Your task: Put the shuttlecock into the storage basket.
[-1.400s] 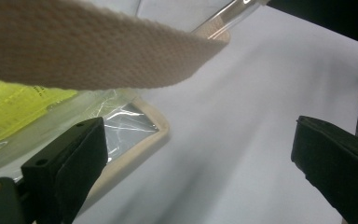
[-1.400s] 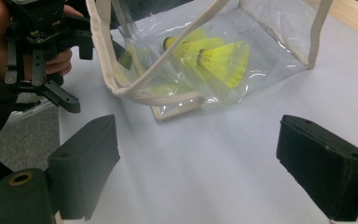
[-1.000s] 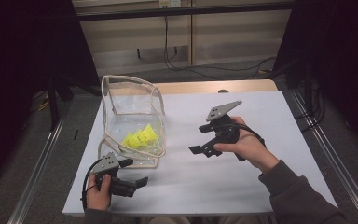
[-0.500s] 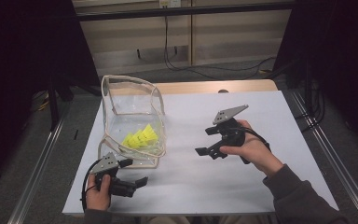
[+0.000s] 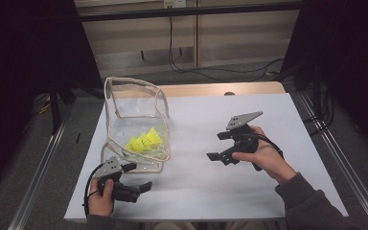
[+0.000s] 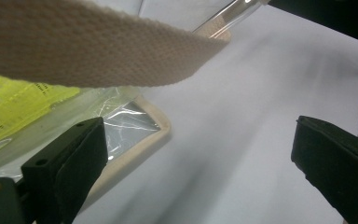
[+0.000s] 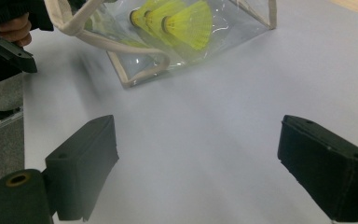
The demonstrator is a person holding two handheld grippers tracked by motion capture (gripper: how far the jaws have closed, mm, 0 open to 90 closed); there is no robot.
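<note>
A clear plastic bag (image 5: pixel 135 115) with beige trim stands open at the left of the white table (image 5: pixel 268 191), with three yellow shuttlecocks (image 5: pixel 145 141) lying inside. My left gripper (image 5: pixel 138 176) rests just in front of the bag, open. In the left gripper view the jaws of the left gripper (image 6: pixel 200 172) stand wide, a beige strap (image 6: pixel 98 51) hangs across the top, and the bag's corner (image 6: pixel 142 133) lies by the left jaw. My right gripper (image 5: pixel 215 146) is held open and empty at mid table, right of the bag. Its jaws (image 7: pixel 196 168) point toward the shuttlecocks (image 7: pixel 182 18).
The table's wooden far edge (image 5: pixel 211 89) shows behind the white cover. Metal rails (image 5: pixel 338 158) run along both sides. Cables (image 5: pixel 187 62) lie on the floor beyond. Bare white surface stretches between the two grippers and off to the right.
My right gripper has drifted right and toward the person, sinking a little closer to the table. The left gripper and the bag have stayed put.
</note>
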